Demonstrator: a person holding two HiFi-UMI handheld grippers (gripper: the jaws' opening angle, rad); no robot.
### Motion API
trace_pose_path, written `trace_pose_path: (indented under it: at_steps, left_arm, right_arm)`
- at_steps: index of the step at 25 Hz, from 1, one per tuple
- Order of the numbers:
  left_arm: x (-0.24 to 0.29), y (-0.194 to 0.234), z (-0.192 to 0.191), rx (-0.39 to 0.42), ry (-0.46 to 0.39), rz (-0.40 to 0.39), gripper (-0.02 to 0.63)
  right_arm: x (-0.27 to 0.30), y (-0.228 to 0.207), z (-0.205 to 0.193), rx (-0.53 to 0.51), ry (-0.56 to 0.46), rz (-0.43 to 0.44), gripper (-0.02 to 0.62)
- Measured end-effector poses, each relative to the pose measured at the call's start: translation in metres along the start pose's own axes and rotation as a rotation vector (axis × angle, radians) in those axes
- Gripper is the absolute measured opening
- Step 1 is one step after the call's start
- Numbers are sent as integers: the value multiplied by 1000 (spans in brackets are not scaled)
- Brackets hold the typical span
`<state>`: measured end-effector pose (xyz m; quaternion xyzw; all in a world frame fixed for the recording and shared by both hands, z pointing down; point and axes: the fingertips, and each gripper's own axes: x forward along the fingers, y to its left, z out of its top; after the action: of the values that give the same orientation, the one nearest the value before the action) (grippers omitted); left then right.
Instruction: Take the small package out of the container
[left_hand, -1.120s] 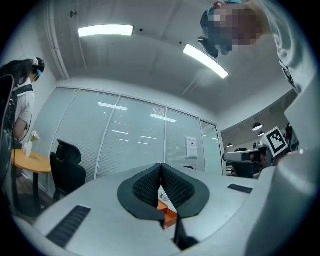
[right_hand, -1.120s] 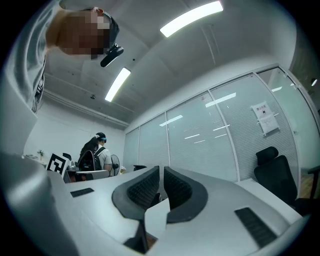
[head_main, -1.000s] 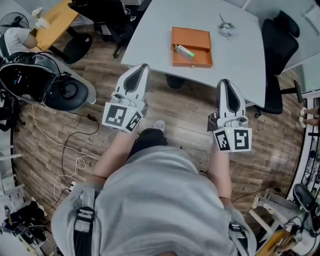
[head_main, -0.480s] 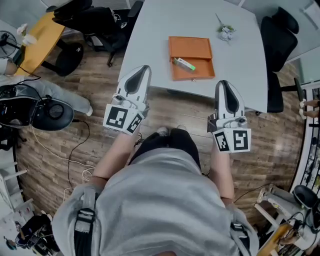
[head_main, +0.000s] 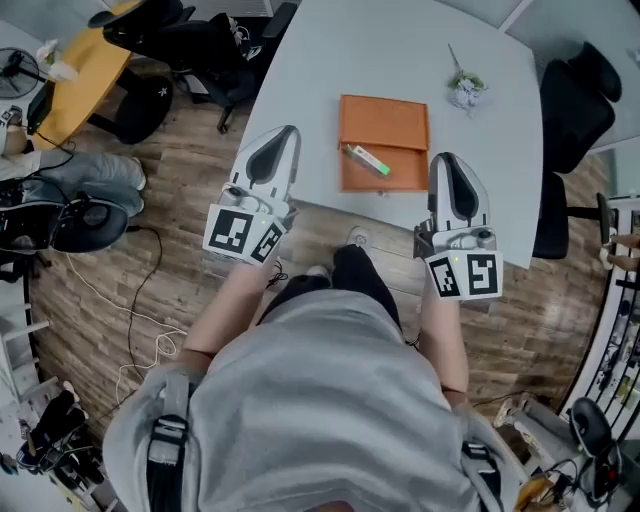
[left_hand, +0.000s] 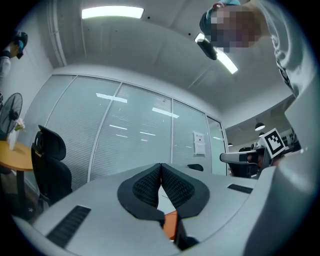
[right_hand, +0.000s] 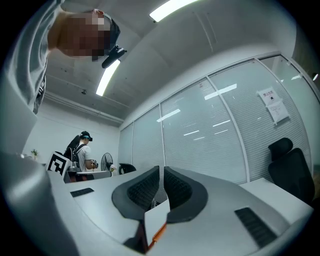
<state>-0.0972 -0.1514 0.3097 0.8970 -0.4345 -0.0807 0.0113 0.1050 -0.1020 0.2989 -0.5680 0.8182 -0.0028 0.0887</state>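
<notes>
An orange open container (head_main: 383, 140) lies on the grey table (head_main: 330, 60) in the head view. A small green and white package (head_main: 367, 160) lies aslant inside it, near its front wall. My left gripper (head_main: 287, 133) is held over the table's near left edge, left of the container, shut and empty. My right gripper (head_main: 448, 160) hangs at the near edge to the container's right, also shut with nothing in it. In the left gripper view the closed left gripper (left_hand: 161, 167) shows a sliver of the orange container (left_hand: 170, 225) below its jaws. The right gripper (right_hand: 161, 172) points upward at glass walls.
A small potted plant (head_main: 466, 88) stands on the table behind the container. Black office chairs (head_main: 575, 110) flank the table on both sides. A yellow table (head_main: 85, 70) and a seated person (head_main: 60, 170) are at the left. Cables (head_main: 130, 330) lie on the wooden floor.
The person has stepped toward the table, so the table and container now lie closer to both grippers. Both grippers stay shut and level with each other.
</notes>
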Motion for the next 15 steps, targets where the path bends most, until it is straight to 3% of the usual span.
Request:
trace_pose_path:
  at_steps: [9, 15]
  left_arm:
    - [96, 22, -4, 13, -43, 100, 20]
    - [140, 25, -22, 4, -16, 100, 20]
  right_arm:
    - [75, -86, 6, -4, -5, 92, 60]
    - [96, -118, -13, 21, 49, 110, 60]
